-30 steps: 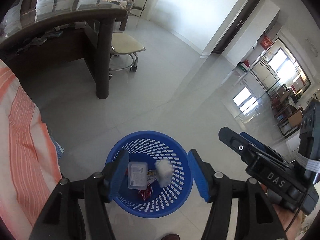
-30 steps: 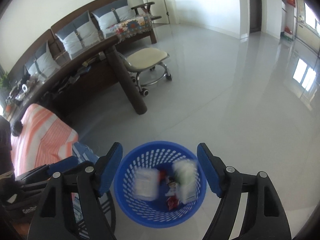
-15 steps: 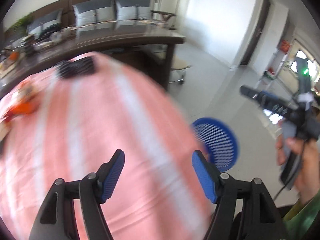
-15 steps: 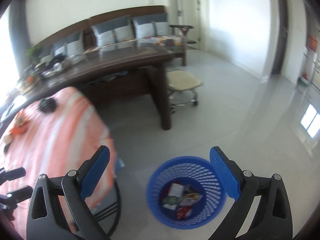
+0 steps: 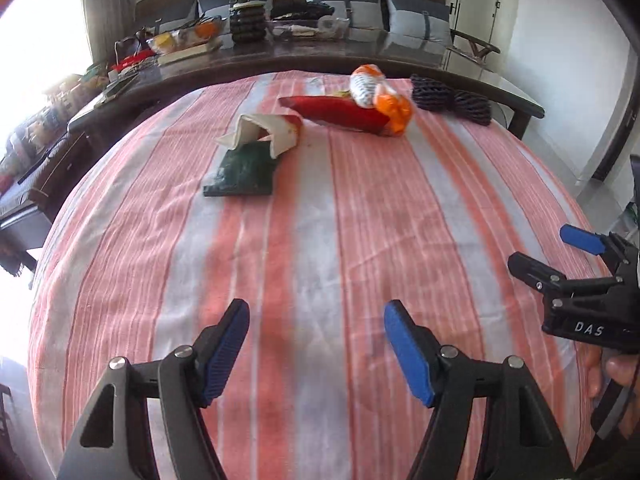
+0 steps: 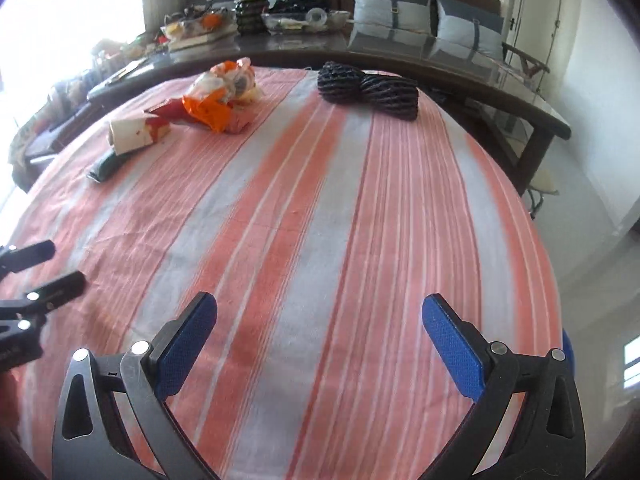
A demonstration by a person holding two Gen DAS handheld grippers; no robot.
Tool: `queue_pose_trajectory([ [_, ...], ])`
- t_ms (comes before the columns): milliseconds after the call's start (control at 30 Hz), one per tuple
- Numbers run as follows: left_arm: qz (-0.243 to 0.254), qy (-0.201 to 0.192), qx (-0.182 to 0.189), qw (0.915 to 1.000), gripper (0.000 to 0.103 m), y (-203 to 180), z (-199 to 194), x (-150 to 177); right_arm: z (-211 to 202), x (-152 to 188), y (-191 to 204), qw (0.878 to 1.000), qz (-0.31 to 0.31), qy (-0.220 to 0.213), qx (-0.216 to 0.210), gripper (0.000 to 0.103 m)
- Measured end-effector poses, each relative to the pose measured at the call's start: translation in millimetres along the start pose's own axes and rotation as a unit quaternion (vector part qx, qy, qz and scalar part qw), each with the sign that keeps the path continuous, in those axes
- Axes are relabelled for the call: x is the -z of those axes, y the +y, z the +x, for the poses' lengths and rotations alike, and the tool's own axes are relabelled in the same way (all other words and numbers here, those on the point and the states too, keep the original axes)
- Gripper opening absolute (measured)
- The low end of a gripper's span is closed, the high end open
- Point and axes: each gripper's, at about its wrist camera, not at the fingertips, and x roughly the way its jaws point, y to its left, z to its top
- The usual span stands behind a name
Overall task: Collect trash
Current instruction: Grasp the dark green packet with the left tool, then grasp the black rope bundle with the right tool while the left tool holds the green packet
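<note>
Trash lies at the far side of the striped tablecloth: a dark green packet under a crumpled white wrapper, a red wrapper, and an orange and white bag. My left gripper is open and empty above the near part of the table. My right gripper is also open and empty; it shows in the left wrist view at the right. The right wrist view shows the white wrapper, the orange bag and the green packet.
A black mesh bundle lies at the table's far right, also in the right wrist view. A dark desk with clutter and a plant pot stands behind. A stool stands on the floor at the right.
Both grippers have swung up from over the blue basket on the floor to the striped table. The basket is no longer in view. Both stay open and empty.
</note>
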Motion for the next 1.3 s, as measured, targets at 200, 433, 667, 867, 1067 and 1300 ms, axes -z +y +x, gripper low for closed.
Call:
queue_pose_trajectory([
  [200, 0.011, -0.019, -0.007, 0.9997, 0.085, 9, 6, -1, 5, 6, 0, 1.0, 0.018, 0.01, -0.009, 0.103],
  [433, 0.015, 0.007, 0.028, 0.9995, 0.088, 37, 21, -34, 7, 4, 5, 1.0, 0.018, 0.01, -0.01, 0.103],
  [667, 0.026, 0.027, 0.083, 0.9959, 0.088, 61, 56, -88, 7, 3, 5, 1.0, 0.019, 0.011, -0.011, 0.103],
  [867, 0.056, 0.006, 0.034, 0.9978, 0.068, 51, 75, -110, 7, 3, 5, 1.0, 0.019, 0.011, -0.011, 0.103],
  [1067, 0.072, 0.017, 0.063, 0.9953, 0.046, 33, 37, -70, 7, 3, 5, 1.0, 0.018, 0.011, -0.011, 0.103],
  [1300, 0.054, -0.009, 0.071, 0.996, 0.057, 5, -2, -17, 7, 3, 5, 1.0, 0.018, 0.01, -0.011, 0.103],
])
